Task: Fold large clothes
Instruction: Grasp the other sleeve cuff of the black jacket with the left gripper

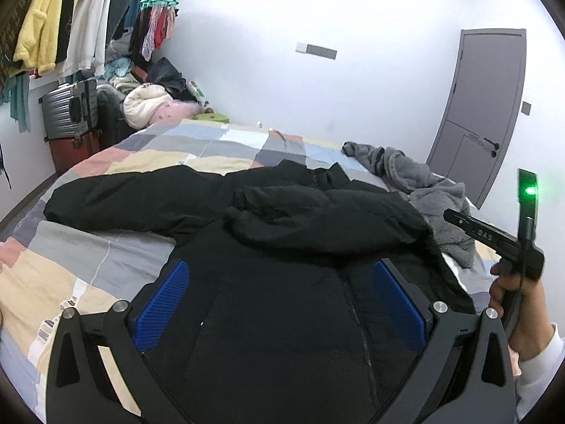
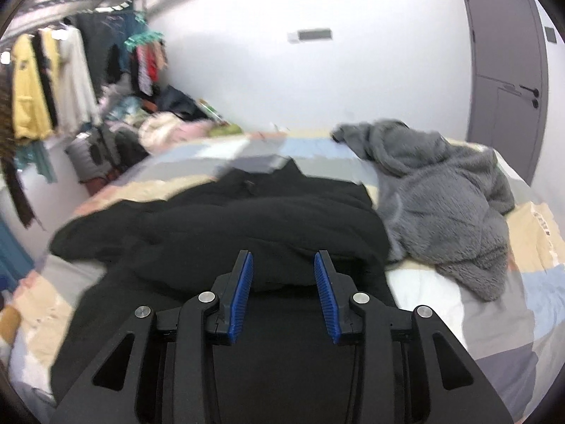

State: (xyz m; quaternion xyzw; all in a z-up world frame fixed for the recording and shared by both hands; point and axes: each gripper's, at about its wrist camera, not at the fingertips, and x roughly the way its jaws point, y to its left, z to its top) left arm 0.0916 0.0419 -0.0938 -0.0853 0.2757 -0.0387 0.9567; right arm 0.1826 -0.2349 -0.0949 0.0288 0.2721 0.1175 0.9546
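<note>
Jacket (image 1: 282, 318), black, beneath both grippers, left (image 1: 282, 296) and right (image 2: 283, 282) agape (right handle lettering "DAS").

Grey fleece (image 2: 445, 205) crowds the black jacket's (image 2: 268, 219) right (left bedding (image 1: 81, 258) bare).
</note>
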